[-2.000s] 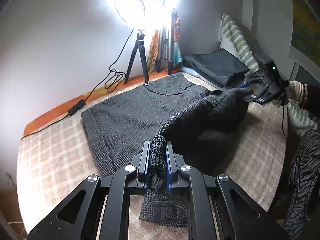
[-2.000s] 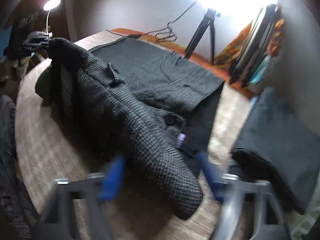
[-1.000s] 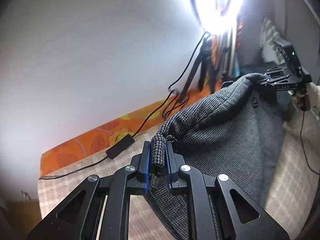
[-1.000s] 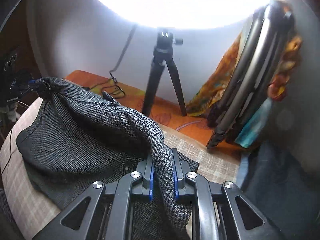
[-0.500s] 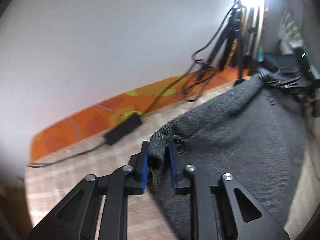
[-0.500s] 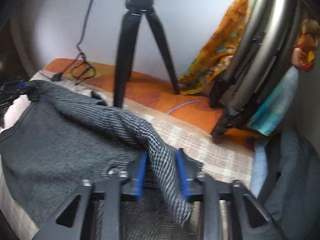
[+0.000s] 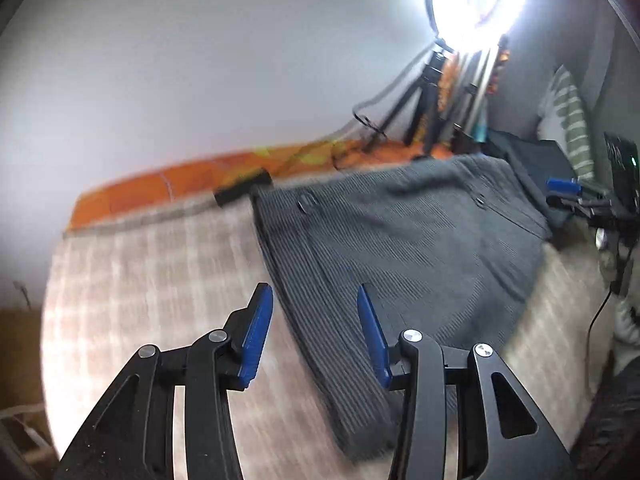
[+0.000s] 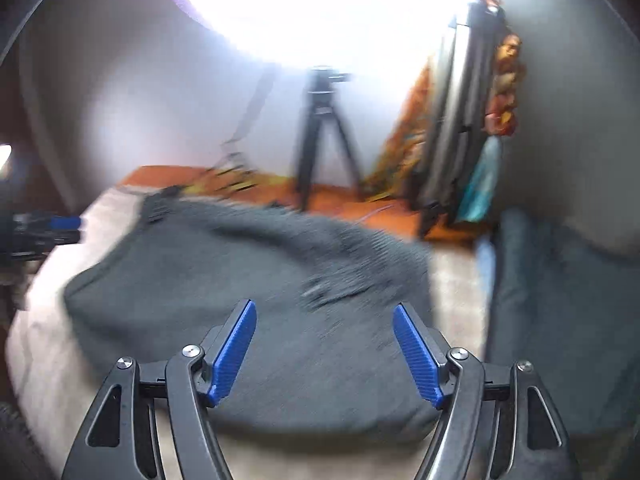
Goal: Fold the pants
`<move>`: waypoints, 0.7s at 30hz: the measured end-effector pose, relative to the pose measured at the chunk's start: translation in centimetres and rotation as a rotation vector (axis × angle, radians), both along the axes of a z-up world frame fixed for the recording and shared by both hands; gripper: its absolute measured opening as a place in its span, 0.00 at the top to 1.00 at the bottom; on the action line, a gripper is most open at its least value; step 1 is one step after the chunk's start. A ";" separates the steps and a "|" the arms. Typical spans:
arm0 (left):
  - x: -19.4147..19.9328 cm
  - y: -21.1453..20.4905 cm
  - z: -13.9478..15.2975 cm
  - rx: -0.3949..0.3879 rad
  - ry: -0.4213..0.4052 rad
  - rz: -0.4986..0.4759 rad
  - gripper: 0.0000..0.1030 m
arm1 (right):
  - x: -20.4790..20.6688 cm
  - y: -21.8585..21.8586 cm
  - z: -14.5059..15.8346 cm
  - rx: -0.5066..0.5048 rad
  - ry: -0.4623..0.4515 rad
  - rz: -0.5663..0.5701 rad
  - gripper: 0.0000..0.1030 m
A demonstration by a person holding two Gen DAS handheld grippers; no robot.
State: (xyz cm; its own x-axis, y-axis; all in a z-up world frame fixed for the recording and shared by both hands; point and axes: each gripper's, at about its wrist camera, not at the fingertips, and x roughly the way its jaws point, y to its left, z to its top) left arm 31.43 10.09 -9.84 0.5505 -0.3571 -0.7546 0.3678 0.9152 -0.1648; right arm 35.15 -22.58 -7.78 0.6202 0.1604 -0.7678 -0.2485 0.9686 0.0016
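Note:
The dark grey woven pants (image 7: 404,256) lie folded flat on the checked beige blanket (image 7: 152,280); they also show in the right wrist view (image 8: 248,292). My left gripper (image 7: 314,304) is open and empty, just above the pants' left edge. My right gripper (image 8: 324,312) is open and empty above the pants' near right part. The right gripper shows at the far right of the left wrist view (image 7: 576,196); the left gripper shows at the left edge of the right wrist view (image 8: 44,228).
A ring light on a black tripod (image 8: 324,136) stands at the wall with cables and a black power box (image 7: 242,192) on the orange floor strip. A folded dark garment (image 8: 560,320) lies right of the pants. A striped pillow (image 7: 568,120) is behind.
Both grippers carried the pants' edge over to the far side, laid it down and opened. The pants now lie folded flat, and both grippers have drawn back.

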 end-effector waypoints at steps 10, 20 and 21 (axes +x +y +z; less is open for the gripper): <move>-3.8 1.6 -2.6 -0.141 0.132 0.110 0.59 | -7.6 8.3 -5.4 0.262 0.197 0.109 0.29; -4.6 1.4 -4.8 -0.313 0.187 0.193 0.69 | -5.4 12.1 -11.3 0.391 0.317 0.103 0.22; -4.6 1.4 -4.9 -0.315 0.185 0.202 0.72 | -5.0 12.4 -11.3 0.387 0.318 0.111 0.22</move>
